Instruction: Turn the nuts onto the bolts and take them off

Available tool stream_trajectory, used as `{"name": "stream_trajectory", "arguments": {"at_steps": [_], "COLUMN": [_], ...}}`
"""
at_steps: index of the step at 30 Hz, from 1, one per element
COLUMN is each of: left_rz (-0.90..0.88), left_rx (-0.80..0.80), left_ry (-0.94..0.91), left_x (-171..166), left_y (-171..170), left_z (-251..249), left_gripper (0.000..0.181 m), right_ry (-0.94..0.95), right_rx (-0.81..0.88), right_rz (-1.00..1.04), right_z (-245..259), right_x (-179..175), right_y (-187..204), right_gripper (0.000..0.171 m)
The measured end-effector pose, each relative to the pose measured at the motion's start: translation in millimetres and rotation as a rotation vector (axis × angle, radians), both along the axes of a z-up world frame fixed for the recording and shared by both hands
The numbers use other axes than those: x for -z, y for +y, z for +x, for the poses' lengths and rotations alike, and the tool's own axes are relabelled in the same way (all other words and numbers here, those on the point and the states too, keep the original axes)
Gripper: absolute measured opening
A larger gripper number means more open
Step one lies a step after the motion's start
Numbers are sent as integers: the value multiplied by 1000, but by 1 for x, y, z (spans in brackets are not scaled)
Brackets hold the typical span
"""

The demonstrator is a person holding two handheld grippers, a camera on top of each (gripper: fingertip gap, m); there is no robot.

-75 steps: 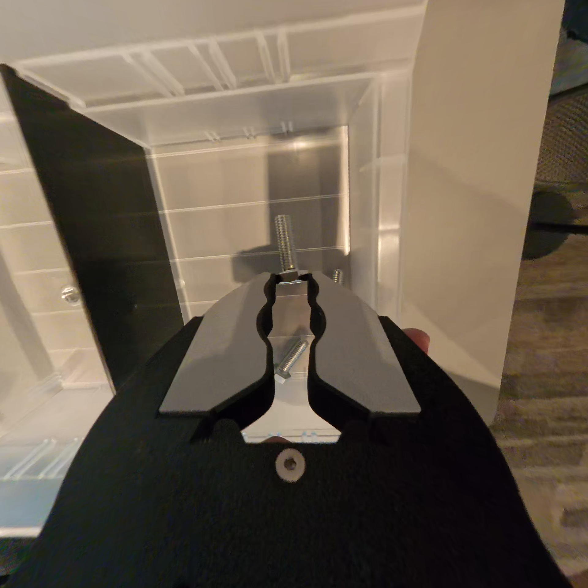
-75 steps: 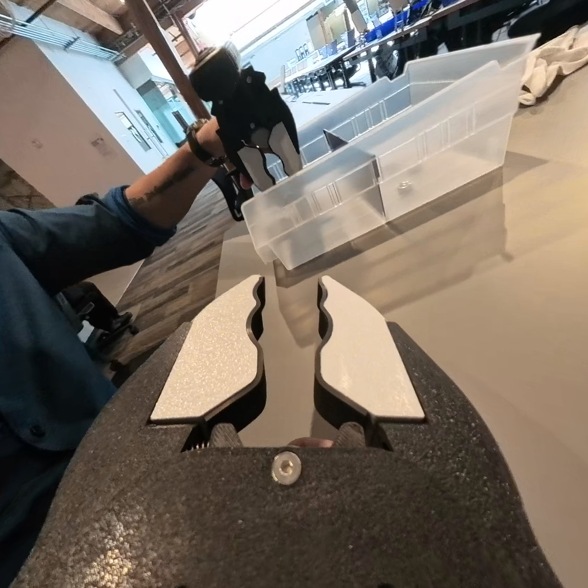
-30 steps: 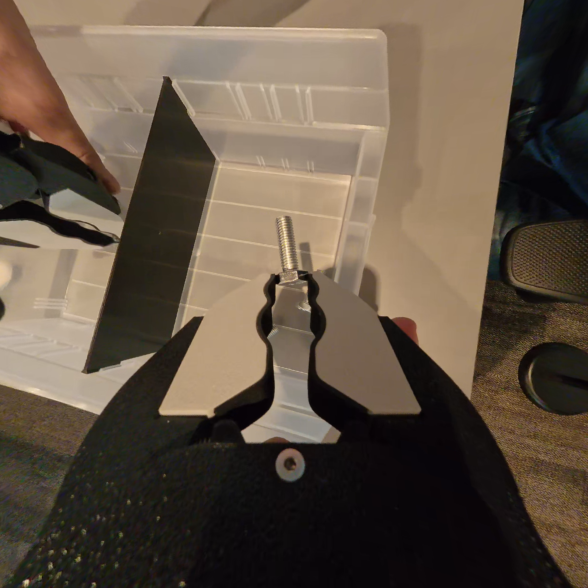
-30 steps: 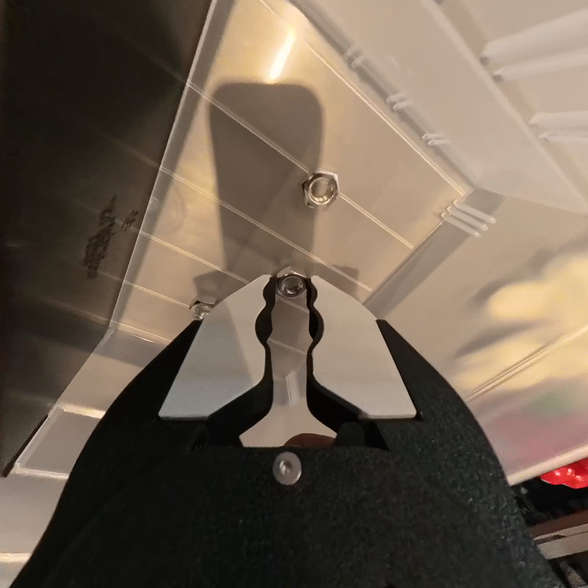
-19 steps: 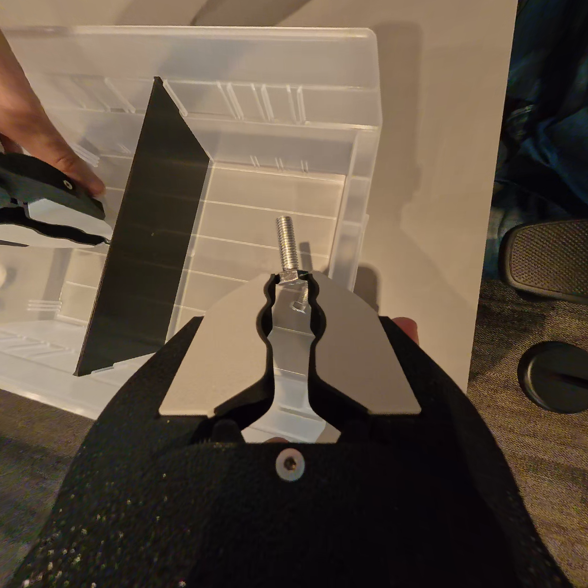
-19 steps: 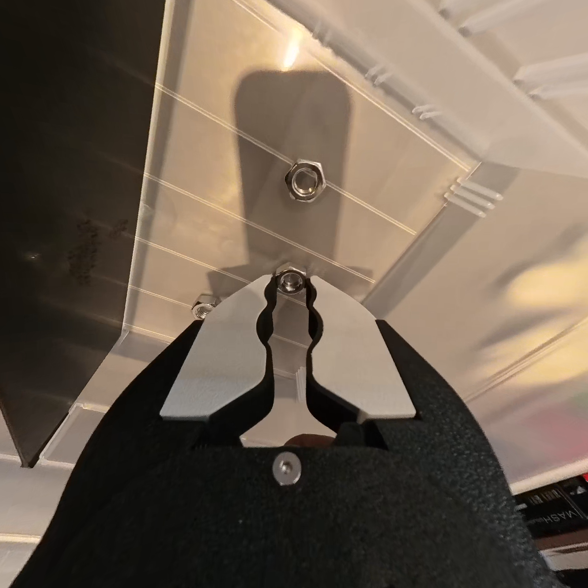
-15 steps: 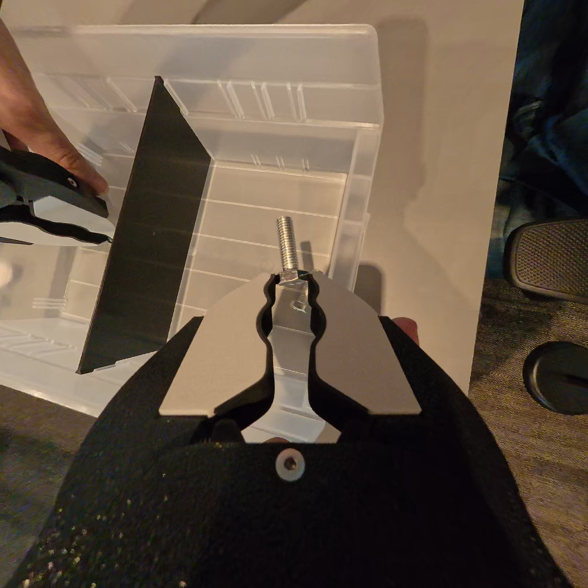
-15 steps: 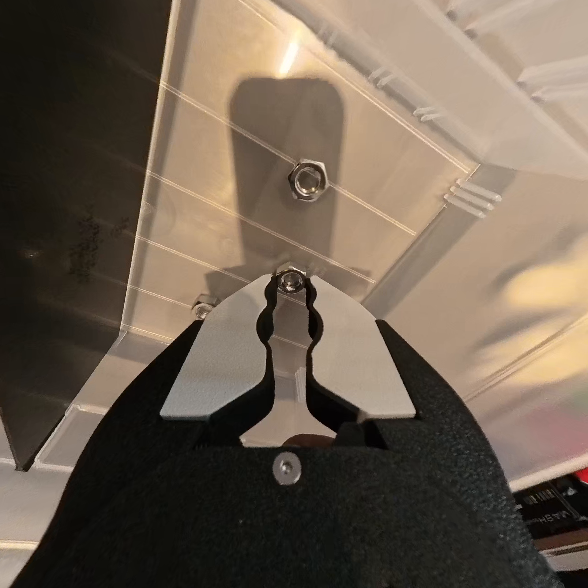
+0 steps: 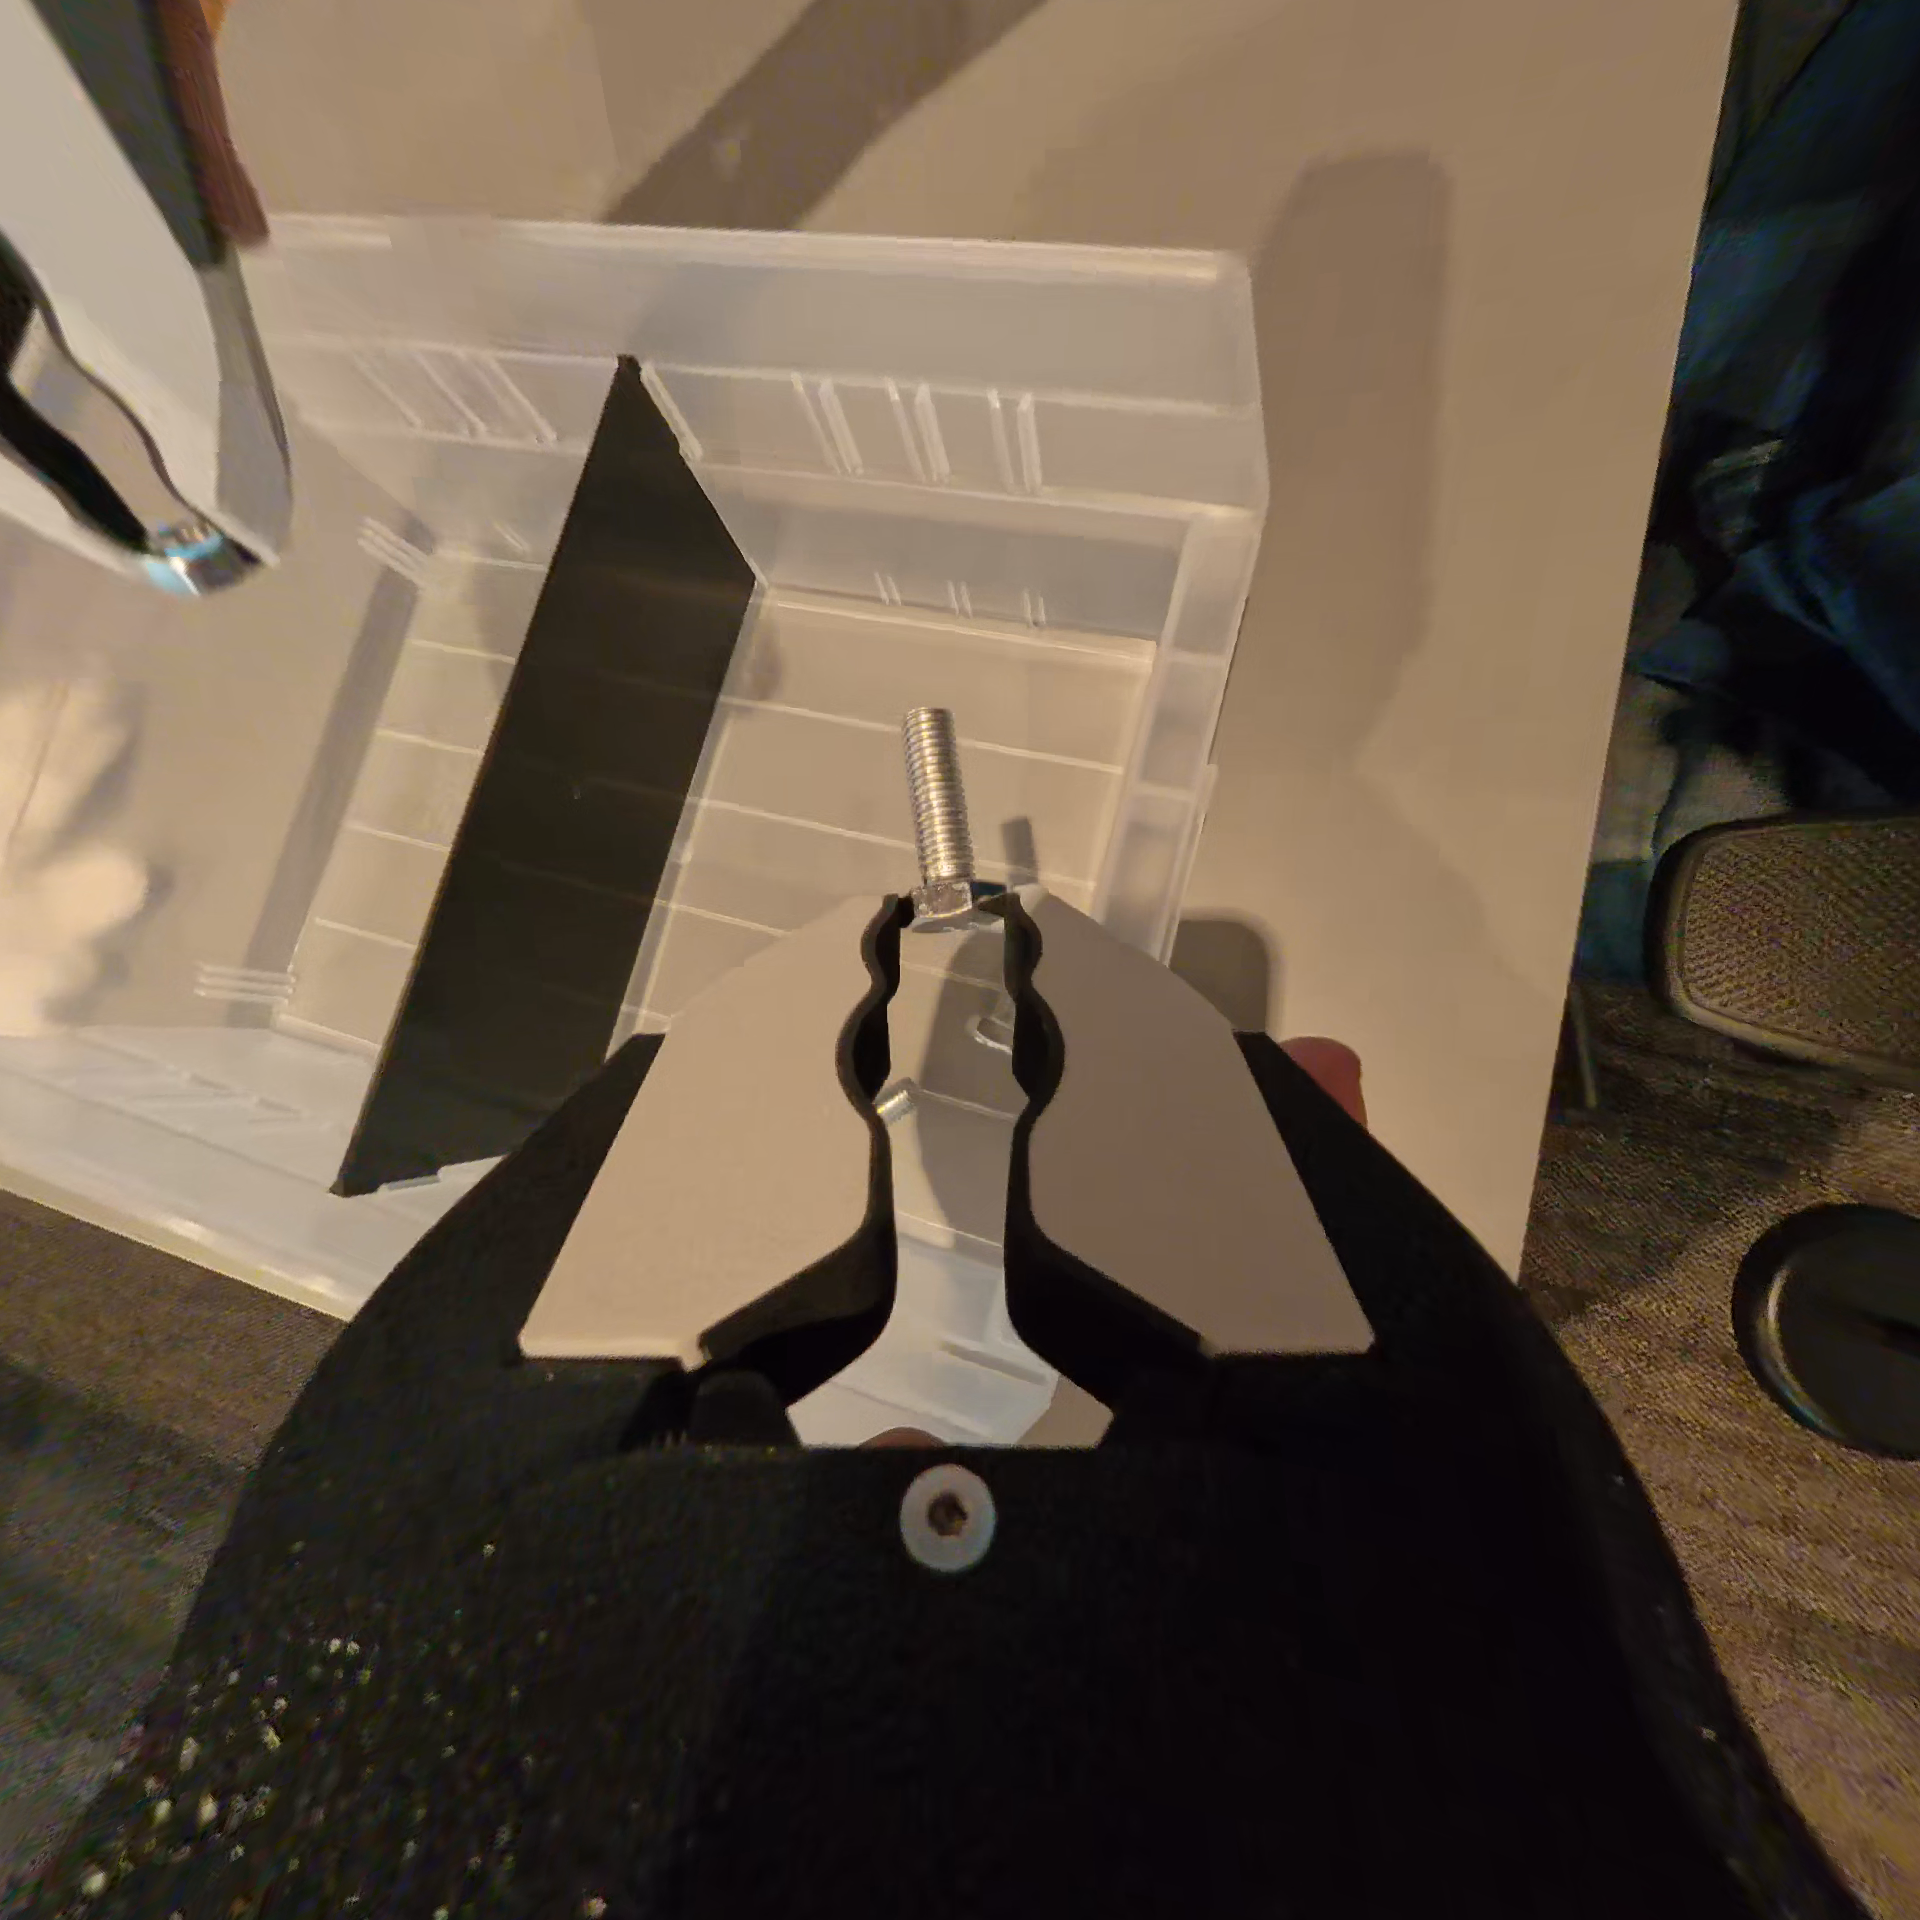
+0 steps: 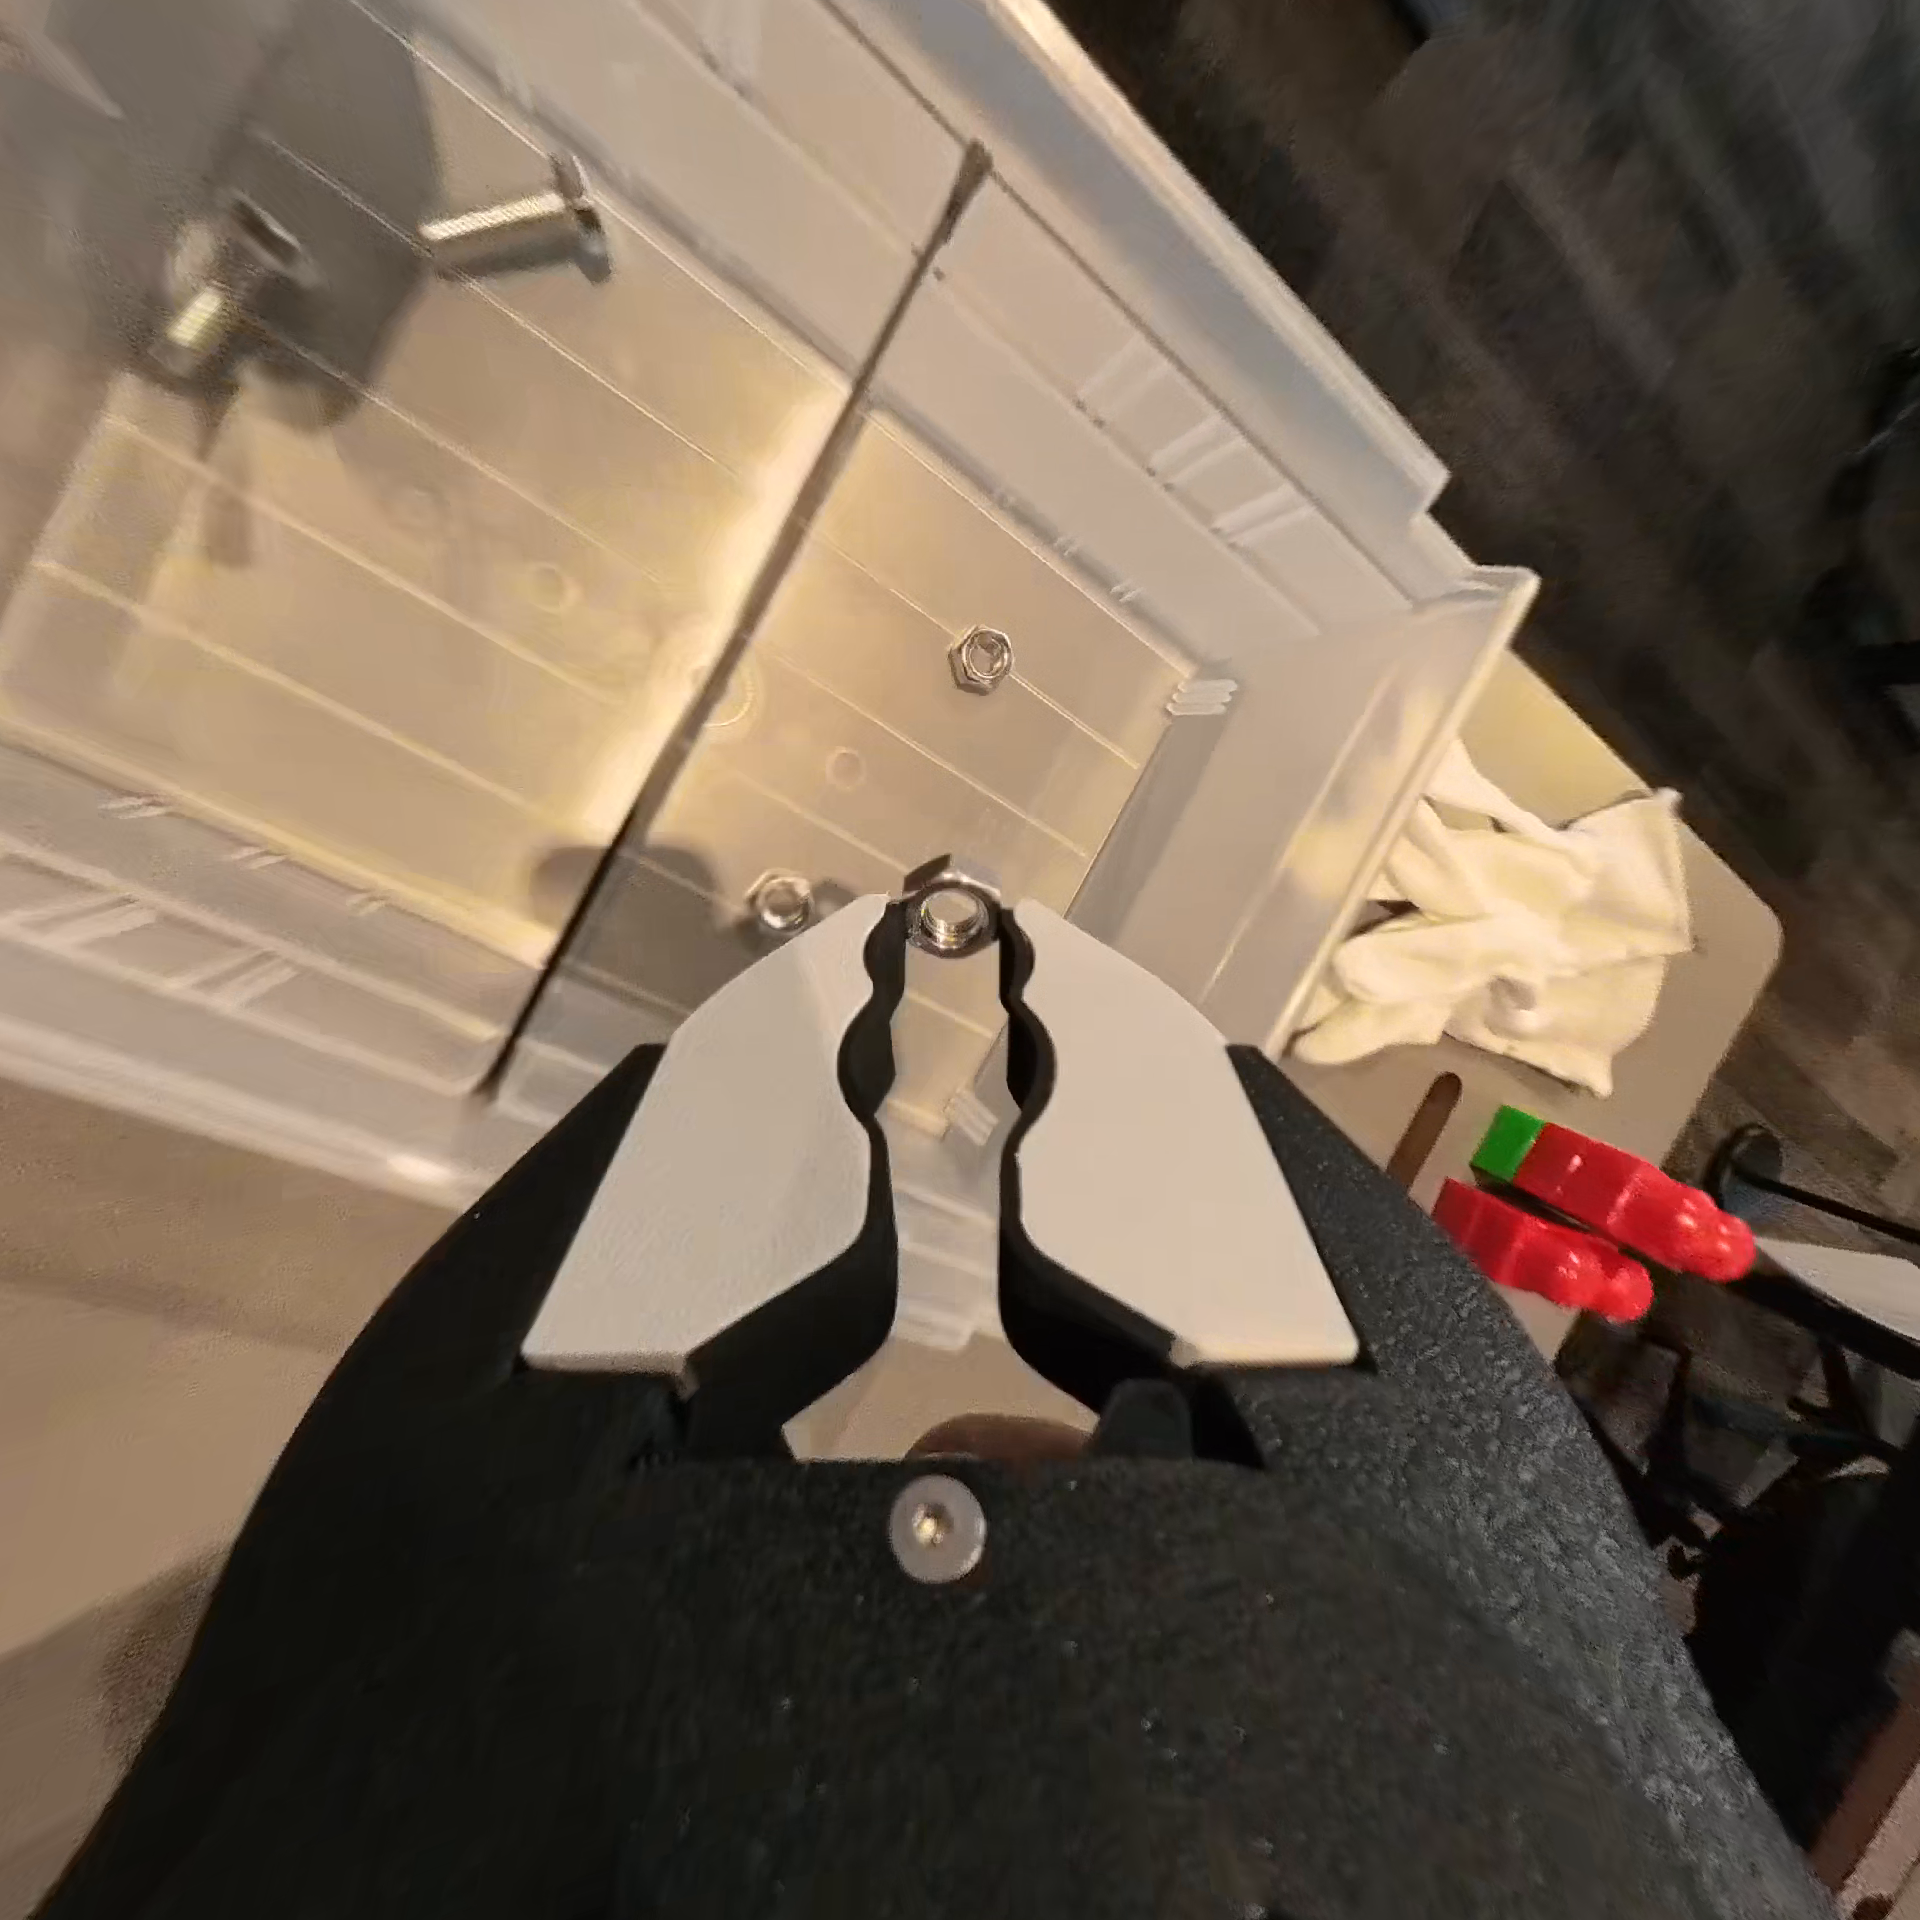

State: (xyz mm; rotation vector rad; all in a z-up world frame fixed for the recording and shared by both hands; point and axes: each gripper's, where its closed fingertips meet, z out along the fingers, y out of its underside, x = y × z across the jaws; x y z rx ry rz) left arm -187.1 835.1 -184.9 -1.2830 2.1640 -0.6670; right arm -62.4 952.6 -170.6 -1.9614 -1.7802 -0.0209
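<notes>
Bolt (image 9: 938, 821) stands straight out from the tips of the left gripper (image 9: 945, 914), whose fingers pinch its head above the clear bin (image 9: 1210, 540), while the right gripper (image 10: 948, 914) grips a nut (image 10: 948, 923) at its fingertips, over the bin compartment where two more nuts (image 10: 981, 659) lie.
</notes>
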Motion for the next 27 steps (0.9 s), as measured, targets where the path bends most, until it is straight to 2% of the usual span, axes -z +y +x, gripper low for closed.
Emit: {"name": "stream_trajectory", "arguments": {"at_steps": [5,11,20,27], "left_rz": [-5,-13,16,25], "left_rx": [14,87,167,186], "left_ry": [-28,-71,-15,95], "left_x": [-15,-43,-51,-27], "left_y": [-19,-66,-140,-183], "left_z": [17,57,131,185], "left_gripper": [18,18,18,18], "right_ry": [50,94,86,137], "right_rx": [32,152,444,514], "right_rz": [66,77,59,5], "right_z": [15,47,132,166], "right_x": [-40,-60,-21,-10], "right_y": [-57,-158,-298,-349], "right_gripper": [17,17,16,16]}}
